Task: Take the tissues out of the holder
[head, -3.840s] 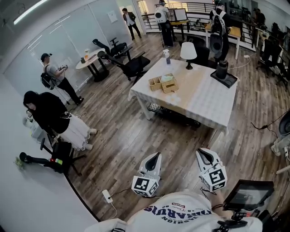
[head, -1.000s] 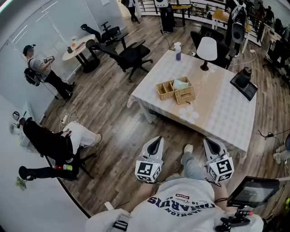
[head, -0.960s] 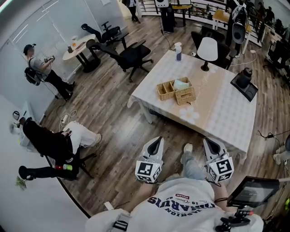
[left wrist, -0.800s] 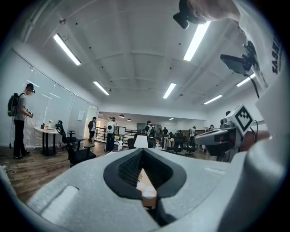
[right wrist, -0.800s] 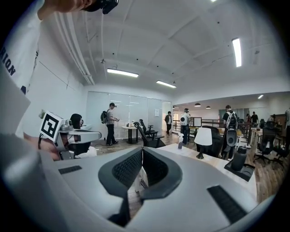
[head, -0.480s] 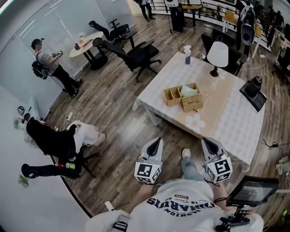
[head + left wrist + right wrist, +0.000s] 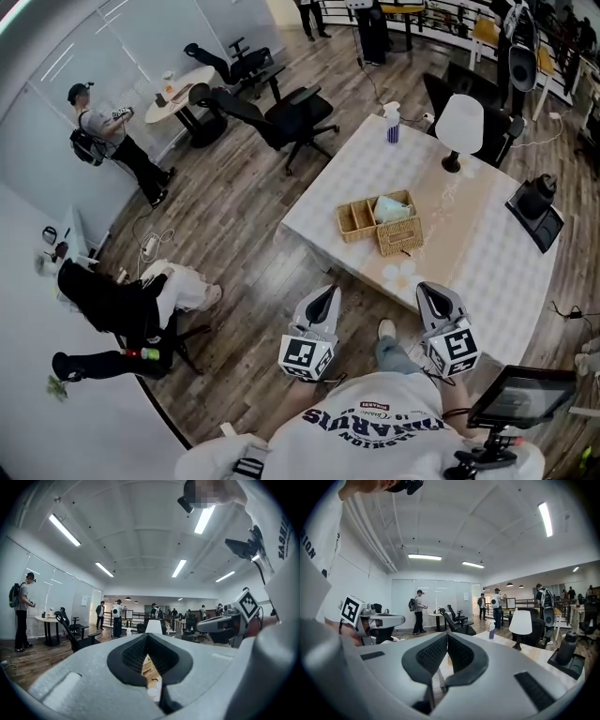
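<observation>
The left tongs (image 7: 325, 293) are pressed together and pinch nothing. The right tongs (image 7: 427, 290) are pressed together too, with nothing in them. Both are held up in the air close to the person's body, side by side with a gap between them. Both point forward at the table (image 7: 478, 267). The table has a white cloth, and its near edge is close ahead of the right tongs. The holder (image 7: 359, 221) is a brown woven basket with small parts. It stands on the table ahead of the tongs, about in the middle between the two, and well apart from both. The tissues (image 7: 392, 207) are pale green and sit inside the holder, in the part on the far side from the tongs. Farther off than the holder, a white lamp (image 7: 466, 120) and a spray bottle (image 7: 392, 124) stand at the far side of the table. A black thing (image 7: 541, 195) on a dark tray sits far ahead and to the right of the right tongs. Black chairs (image 7: 292, 114) stand ahead and to the left of the left tongs. A person (image 7: 101, 131) stands far off to the left, and another person (image 7: 117, 298) bends low on the floor to the left of the left tongs.
</observation>
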`<state>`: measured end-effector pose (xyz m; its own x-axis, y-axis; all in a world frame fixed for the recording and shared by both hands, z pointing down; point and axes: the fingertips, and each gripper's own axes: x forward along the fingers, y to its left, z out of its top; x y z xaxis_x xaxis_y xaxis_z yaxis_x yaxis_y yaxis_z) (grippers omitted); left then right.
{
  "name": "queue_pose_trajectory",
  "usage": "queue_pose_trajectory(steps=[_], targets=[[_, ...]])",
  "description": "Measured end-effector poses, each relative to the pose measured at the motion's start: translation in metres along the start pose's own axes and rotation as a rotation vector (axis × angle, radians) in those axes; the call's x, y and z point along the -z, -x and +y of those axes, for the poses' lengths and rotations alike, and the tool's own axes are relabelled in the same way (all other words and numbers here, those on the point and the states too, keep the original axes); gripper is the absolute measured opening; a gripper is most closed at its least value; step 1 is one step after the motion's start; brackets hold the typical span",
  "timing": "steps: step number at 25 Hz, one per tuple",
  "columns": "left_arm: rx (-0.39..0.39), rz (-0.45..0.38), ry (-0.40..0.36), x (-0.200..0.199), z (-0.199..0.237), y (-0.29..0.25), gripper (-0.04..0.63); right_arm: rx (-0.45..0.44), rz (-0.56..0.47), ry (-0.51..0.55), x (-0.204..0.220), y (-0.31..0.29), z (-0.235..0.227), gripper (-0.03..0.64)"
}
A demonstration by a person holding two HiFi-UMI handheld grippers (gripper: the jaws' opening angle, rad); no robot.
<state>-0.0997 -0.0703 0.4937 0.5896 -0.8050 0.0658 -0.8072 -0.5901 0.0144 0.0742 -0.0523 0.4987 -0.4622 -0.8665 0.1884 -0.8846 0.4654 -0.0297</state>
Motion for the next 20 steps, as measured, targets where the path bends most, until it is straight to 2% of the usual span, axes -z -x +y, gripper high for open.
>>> queue_pose_trajectory(steps=[5,10,12,16,20], targets=[[0.006,0.009,-0.008,-0.012,0.003,-0.058,0.003,-0.007,-0.013,-0.008,-0.009,-0.031,-0.05,0.009],[0.024,0.039,-0.031,-0.004,0.001,-0.102,0.003,0.001,-0.032,-0.022,-0.005,-0.056,-0.096,0.009],[0.033,0.052,-0.046,-0.003,0.001,-0.113,0.003,-0.001,-0.031,-0.023,-0.003,-0.063,-0.108,0.009],[0.011,0.067,-0.022,-0.001,0.004,-0.13,0.003,-0.015,-0.013,-0.023,0.005,-0.078,-0.129,0.009],[0.004,0.084,-0.028,0.003,0.006,-0.139,0.003,-0.031,-0.012,-0.037,0.005,-0.088,-0.135,0.009]])
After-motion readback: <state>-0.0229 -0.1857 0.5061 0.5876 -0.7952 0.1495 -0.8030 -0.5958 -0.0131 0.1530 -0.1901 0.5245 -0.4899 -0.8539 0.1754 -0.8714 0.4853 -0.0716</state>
